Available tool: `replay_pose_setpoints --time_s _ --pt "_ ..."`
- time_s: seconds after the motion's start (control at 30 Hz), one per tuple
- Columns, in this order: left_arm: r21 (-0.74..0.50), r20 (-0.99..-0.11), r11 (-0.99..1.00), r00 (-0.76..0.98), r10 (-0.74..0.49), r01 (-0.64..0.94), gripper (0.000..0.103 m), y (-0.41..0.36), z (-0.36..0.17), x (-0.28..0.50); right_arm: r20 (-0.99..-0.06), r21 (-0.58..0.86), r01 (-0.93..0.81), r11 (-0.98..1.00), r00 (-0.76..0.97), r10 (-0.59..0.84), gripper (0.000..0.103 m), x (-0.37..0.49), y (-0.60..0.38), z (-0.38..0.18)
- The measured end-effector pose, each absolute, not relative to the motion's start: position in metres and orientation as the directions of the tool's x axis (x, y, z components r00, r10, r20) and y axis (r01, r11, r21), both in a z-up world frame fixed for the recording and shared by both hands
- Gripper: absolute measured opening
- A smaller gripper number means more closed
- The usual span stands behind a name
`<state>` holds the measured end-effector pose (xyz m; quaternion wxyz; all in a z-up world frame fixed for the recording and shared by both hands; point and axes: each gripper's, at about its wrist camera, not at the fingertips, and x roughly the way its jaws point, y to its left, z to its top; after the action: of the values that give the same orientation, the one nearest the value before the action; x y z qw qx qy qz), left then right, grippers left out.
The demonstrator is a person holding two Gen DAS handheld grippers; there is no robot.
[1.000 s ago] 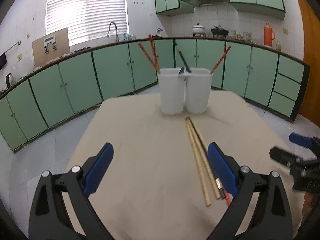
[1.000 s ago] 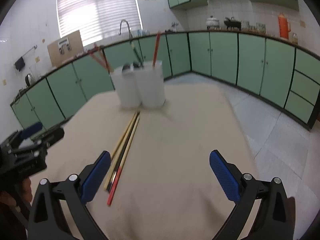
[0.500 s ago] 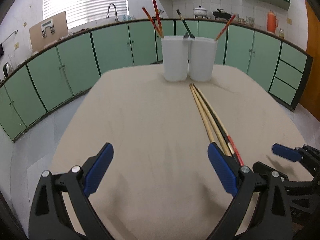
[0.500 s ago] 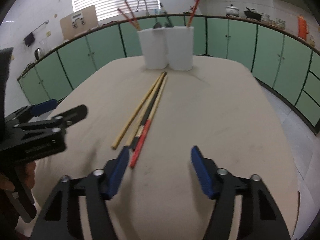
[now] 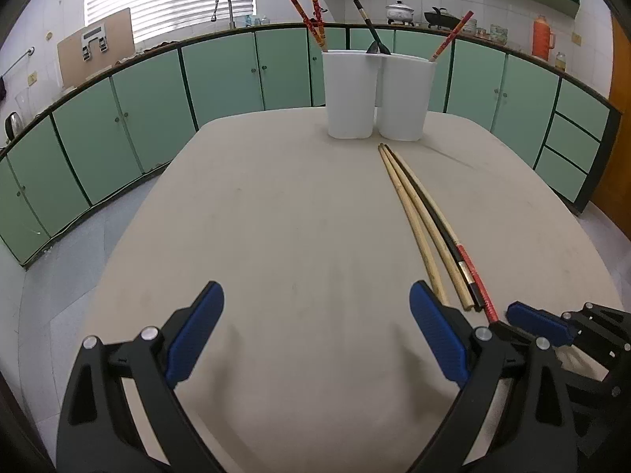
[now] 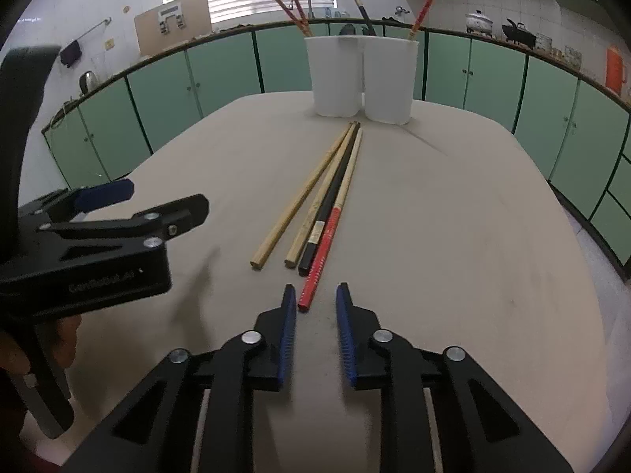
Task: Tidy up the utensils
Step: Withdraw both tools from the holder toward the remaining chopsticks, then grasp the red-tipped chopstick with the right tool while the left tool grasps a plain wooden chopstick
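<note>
Several chopsticks lie side by side on the beige table: two bamboo ones (image 6: 301, 197), a black one (image 6: 329, 201) and a red-ended one (image 6: 321, 254). They also show in the left wrist view (image 5: 424, 228). Two white holders (image 6: 361, 75) stand at the far edge with red chopsticks and a black spoon in them. My right gripper (image 6: 315, 303) is partly closed, fingers either side of the red chopstick's near tip, not touching it. My left gripper (image 5: 315, 315) is wide open and empty, left of the chopsticks.
The beige table (image 5: 276, 236) ends close behind the holders (image 5: 378, 94). Green kitchen cabinets (image 5: 221, 75) ring the room. The left gripper's body (image 6: 98, 236) sits at the left in the right wrist view.
My right gripper has narrowed from wide open and moved in toward the red chopstick's near tip. Both grippers have dropped lower over the table.
</note>
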<state>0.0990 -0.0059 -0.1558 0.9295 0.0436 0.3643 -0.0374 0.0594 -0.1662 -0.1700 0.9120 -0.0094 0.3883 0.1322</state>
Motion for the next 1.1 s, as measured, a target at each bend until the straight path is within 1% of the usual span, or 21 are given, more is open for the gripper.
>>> replay_pose_setpoints --time_s 0.03,0.1,0.13,0.3,0.53,0.73,0.77,0.87,1.03,1.1 --pt "0.054 -0.68 0.993 0.732 -0.039 0.102 0.092 -0.007 -0.156 0.099 -0.71 0.081 -0.247 0.966 0.665 0.23 0.016 0.06 -0.166 -0.17" --pt "0.051 -0.681 0.993 0.731 -0.043 0.106 0.092 -0.008 -0.155 0.099 -0.71 0.065 -0.246 0.967 0.67 0.218 0.009 0.059 -0.164 -0.171" --pt "0.051 -0.681 0.993 0.731 -0.045 0.108 0.092 -0.009 -0.155 0.099 -0.709 0.06 -0.242 0.968 0.672 0.212 0.007 0.058 -0.164 -0.171" --pt "0.051 -0.686 0.992 0.726 -0.051 0.117 0.092 -0.013 -0.157 0.099 -0.708 0.073 -0.223 0.972 0.675 0.208 0.007 0.058 -0.169 -0.17" --pt "0.028 -0.701 0.989 0.708 -0.083 0.143 0.092 -0.022 -0.16 0.1 -0.71 0.113 -0.125 0.986 0.683 0.168 0.006 0.065 -0.2 -0.169" --pt "0.017 -0.715 0.984 0.691 -0.11 0.175 0.092 -0.035 -0.164 0.099 -0.707 0.132 -0.086 0.987 0.69 0.155 0.006 0.068 -0.218 -0.17" --pt "0.014 -0.718 0.984 0.686 -0.114 0.179 0.091 -0.037 -0.165 0.1 -0.707 0.135 -0.085 0.987 0.69 0.156 0.006 0.068 -0.22 -0.17" --pt "0.02 -0.73 0.983 0.674 -0.111 0.184 0.081 -0.043 -0.169 0.101 -0.708 0.143 -0.086 0.986 0.687 0.163 0.006 0.068 -0.222 -0.172" --pt "0.029 -0.746 0.981 0.658 -0.106 0.19 0.08 -0.05 -0.176 0.103 -0.709 0.151 -0.088 0.985 0.685 0.17 0.006 0.069 -0.223 -0.172" --pt "0.028 -0.751 0.981 0.652 -0.105 0.19 0.073 -0.053 -0.178 0.103 -0.708 0.154 -0.087 0.984 0.685 0.171 0.006 0.069 -0.224 -0.172"
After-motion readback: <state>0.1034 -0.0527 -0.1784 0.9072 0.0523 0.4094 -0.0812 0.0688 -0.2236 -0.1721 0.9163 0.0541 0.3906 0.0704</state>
